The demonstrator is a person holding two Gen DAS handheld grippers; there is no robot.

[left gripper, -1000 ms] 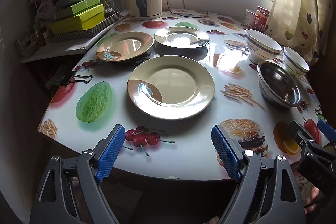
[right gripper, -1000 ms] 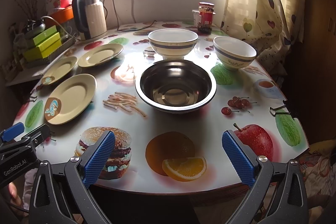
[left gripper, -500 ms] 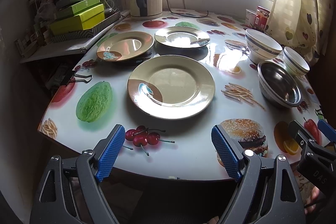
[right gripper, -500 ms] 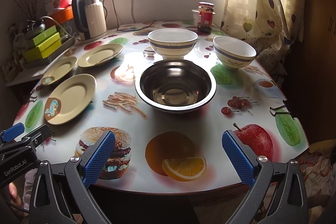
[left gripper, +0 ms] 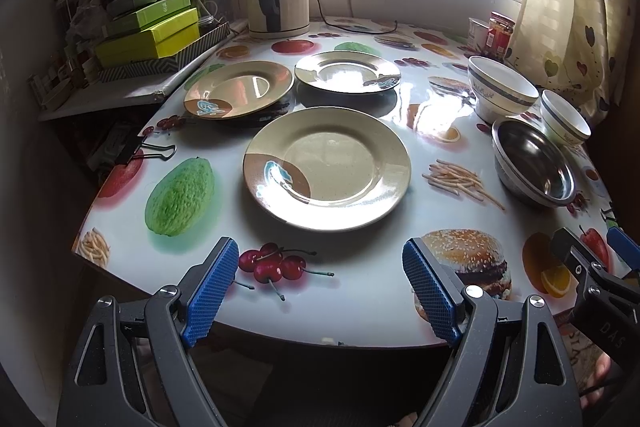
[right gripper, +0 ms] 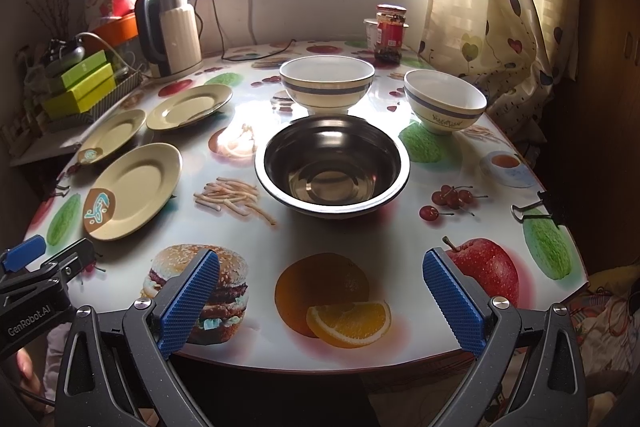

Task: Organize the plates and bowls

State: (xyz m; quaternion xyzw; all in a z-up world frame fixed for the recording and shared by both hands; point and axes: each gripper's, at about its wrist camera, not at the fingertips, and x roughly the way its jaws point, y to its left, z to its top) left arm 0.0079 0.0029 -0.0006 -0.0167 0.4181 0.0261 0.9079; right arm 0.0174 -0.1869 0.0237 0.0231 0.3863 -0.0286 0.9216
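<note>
Both grippers hang at the near edge of the surface (left gripper: 360, 291), holding nothing; the left gripper (left gripper: 325, 287) has its jaws spread wide in front of the nearest plate (left gripper: 327, 167), and the right gripper (right gripper: 320, 301) has its jaws equally released, facing the steel bowl (right gripper: 332, 167); nothing is stacked yet, so the task looks barely begun. The nearest plate lies flat on the glossy printed cloth, probably glazed ceramic or melamine, stiff, slick and liable to chip; its raised rim at the near side is the likely place to pinch, since the flat underside gives the jaws no purchase. The steel bowl is likely light and dent-proof but slippery, and its rolled lip suits a pinch over the wall. Beyond the nearest plate sit the left plate (left gripper: 239, 89) and the far plate (left gripper: 347, 71), just beside each other, edges close; whether they touch cannot be told. Behind the steel bowl stand the wide ceramic bowl (right gripper: 327, 83) and, apart to the right, the small ceramic bowl (right gripper: 445, 103); both look heavier and fragile, best taken by the rim and set down gently.
</note>
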